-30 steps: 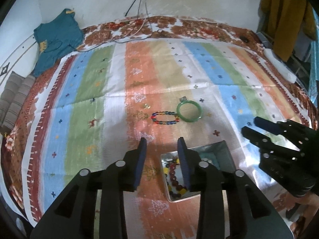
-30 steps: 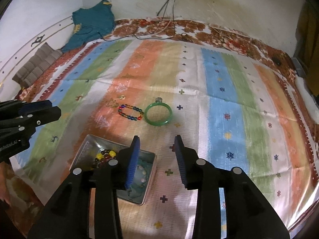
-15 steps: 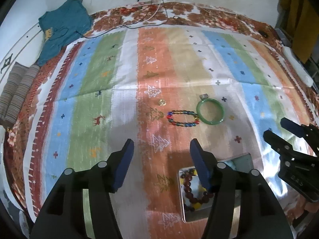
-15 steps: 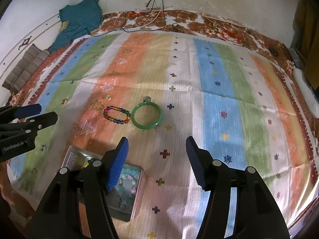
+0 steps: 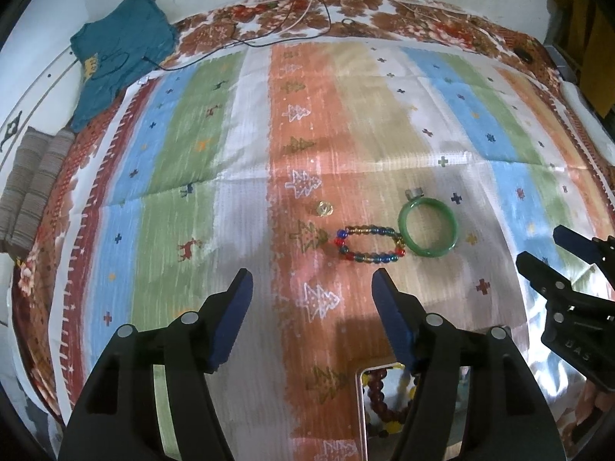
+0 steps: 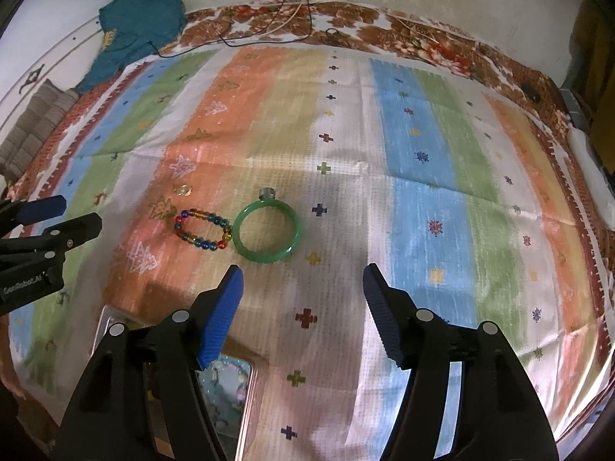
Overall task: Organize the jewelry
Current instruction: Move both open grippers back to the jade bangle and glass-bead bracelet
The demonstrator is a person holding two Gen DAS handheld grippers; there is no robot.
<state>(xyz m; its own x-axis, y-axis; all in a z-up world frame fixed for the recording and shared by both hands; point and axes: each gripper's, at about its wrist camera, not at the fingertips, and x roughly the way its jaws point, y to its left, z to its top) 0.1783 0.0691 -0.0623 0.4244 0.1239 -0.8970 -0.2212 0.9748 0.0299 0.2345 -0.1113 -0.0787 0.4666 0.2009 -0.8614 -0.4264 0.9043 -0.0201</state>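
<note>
A striped cloth [image 5: 238, 176] is spread over a bed, and the jewelry is laid out near its middle. A green bangle [image 5: 428, 226] [image 6: 266, 232] is seen touching a multicoloured bead bracelet [image 5: 369, 244] [image 6: 202, 229] on its left; a small silver ring [image 5: 414, 193] [image 6: 267, 192] sits at the bangle's far edge, and a small gold piece [image 5: 324, 208] [image 6: 182, 190] lies apart, beyond the bracelet. The left gripper [image 5: 311, 315] is held above the cloth, jaws wide and holding nothing. The right gripper [image 6: 301, 309] is likewise spread wide and holding nothing, just short of the bangle. A metal tray [image 5: 361, 415] [image 6: 246, 403] is partly hidden under the grippers. Only in the left wrist view are dark red and yellow beads [image 5: 378, 392] shown inside it; in the right wrist view a pale, speckled patch is shown instead, and what it is cannot be told. A teal garment [image 5: 119, 50] [image 6: 142, 27] lies at the far left corner.
</note>
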